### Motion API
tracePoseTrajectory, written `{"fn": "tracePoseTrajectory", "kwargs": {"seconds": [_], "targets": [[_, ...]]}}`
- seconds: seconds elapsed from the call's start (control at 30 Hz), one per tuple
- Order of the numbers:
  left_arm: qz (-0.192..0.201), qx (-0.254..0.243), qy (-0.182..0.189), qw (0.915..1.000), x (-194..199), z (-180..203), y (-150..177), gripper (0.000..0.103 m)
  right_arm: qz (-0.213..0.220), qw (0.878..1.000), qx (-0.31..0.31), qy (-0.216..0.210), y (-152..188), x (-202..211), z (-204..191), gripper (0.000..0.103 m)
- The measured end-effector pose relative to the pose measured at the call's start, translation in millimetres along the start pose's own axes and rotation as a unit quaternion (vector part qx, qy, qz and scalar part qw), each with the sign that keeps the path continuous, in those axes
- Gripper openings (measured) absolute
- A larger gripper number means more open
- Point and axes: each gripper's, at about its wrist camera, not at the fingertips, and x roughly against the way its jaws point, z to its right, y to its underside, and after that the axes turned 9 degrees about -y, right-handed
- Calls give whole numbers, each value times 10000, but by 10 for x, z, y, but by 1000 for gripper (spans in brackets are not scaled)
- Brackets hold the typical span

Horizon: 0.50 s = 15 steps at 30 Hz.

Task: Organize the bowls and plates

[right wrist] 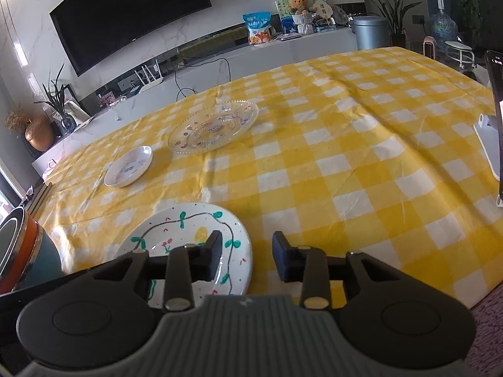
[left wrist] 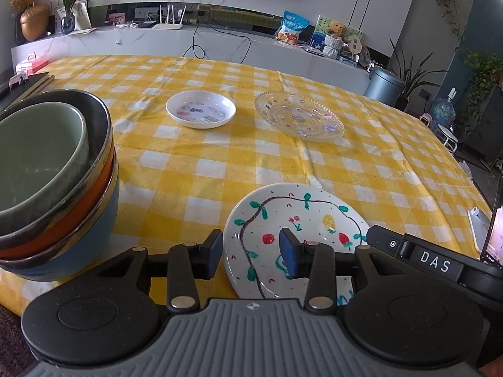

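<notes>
Plates and bowls sit spread over a yellow-and-white checked tablecloth (left wrist: 361,169). Left gripper (left wrist: 253,253) hovers low at the near edge with its jaws spread, straddling the left rim of a hand-painted white plate (left wrist: 317,216); whether either pad touches the rim cannot be told. Right gripper (right wrist: 246,256) also has its jaws parted and holds nothing, its left finger over the right part of that same painted plate (right wrist: 176,229), its right finger over bare cloth. Just left of the left gripper stands a stack of nested bowls (left wrist: 47,182): a pale green one inside a dark metal-rimmed one, above an orange band and a blue base. Farther out, well apart from the painted plate, lie a small white dish with stickers (left wrist: 201,109) and, to its right, a clear glass plate (left wrist: 298,114). A phone on a stand (right wrist: 493,119) stands at the right edge.
</notes>
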Motion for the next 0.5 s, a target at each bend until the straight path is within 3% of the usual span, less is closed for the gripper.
{"fn": "tracePoseTrajectory", "kwargs": {"seconds": [0.27,0.5], "targets": [[-274,-5,-68,9996,-63,7,-201,52,26,9998,-153,117,-93,31,3,47],[-88,104,-45,9999,-72,17,-456,52,118,9986,-492,123,-265,-2,126,48]]}}
